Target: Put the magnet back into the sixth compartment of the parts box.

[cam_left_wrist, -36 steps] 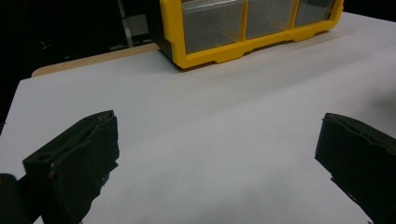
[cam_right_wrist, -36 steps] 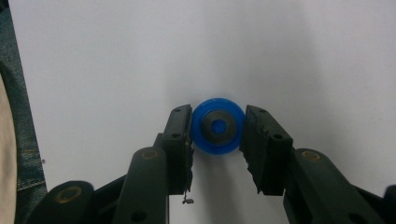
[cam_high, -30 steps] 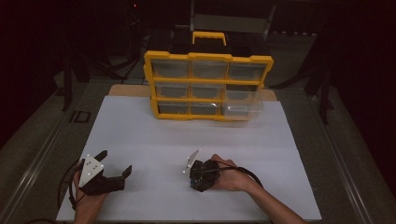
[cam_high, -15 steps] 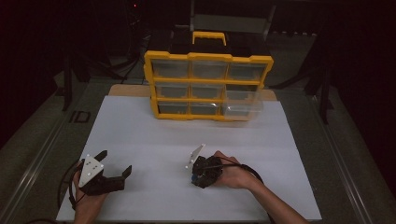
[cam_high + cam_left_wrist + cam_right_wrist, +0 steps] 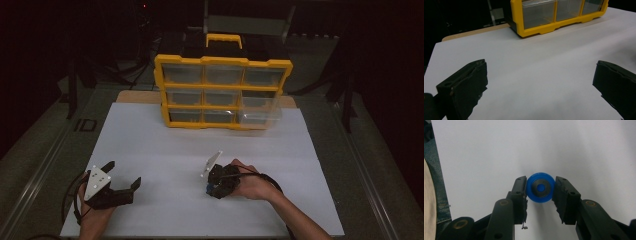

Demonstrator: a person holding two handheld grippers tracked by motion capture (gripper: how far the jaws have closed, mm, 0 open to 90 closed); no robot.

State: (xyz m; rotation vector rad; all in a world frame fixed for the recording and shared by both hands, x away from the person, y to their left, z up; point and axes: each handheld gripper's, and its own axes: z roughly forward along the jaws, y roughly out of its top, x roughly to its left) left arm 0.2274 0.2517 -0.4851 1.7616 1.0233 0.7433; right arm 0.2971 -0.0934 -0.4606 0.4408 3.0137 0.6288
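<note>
Dark room all around, and a white sheet (image 5: pixel 150 150) is covering the table with a strip of bare wood (image 5: pixel 135 97) peeking out at the far edge. Sitting at the far side of that sheet is a yellow parts organizer (image 5: pixel 223 92) with clear drawers in three rows, a yellow carry handle sticking up on top. Its lower right drawer (image 5: pixel 259 114) is standing pulled out toward the person.

Everything else I'm placing relative to that organizer. Well in front of it, roughly under its right half, the right gripper (image 5: pixel 214 184) is pointing down at the sheet, with a hand (image 5: pixel 252 185) wrapped around its body. In the right gripper view the two black jaws are pinching a small blue round part (image 5: pixel 540 187) with a grey ring and a blue dot in its face; both pads are pressing against its sides, so it's a partly closed grip on the thing. It's right down at the sheet, but I can't tell if it's actually resting on it.

The left gripper (image 5: pixel 123 180) is sitting well in front of the organizer too, off past its left end, near the sheet's near edge. Its jaws are spread wide with just white sheet between them, gripping nothing, and the organizer's bottom row is showing up ahead in the left gripper view.
</note>
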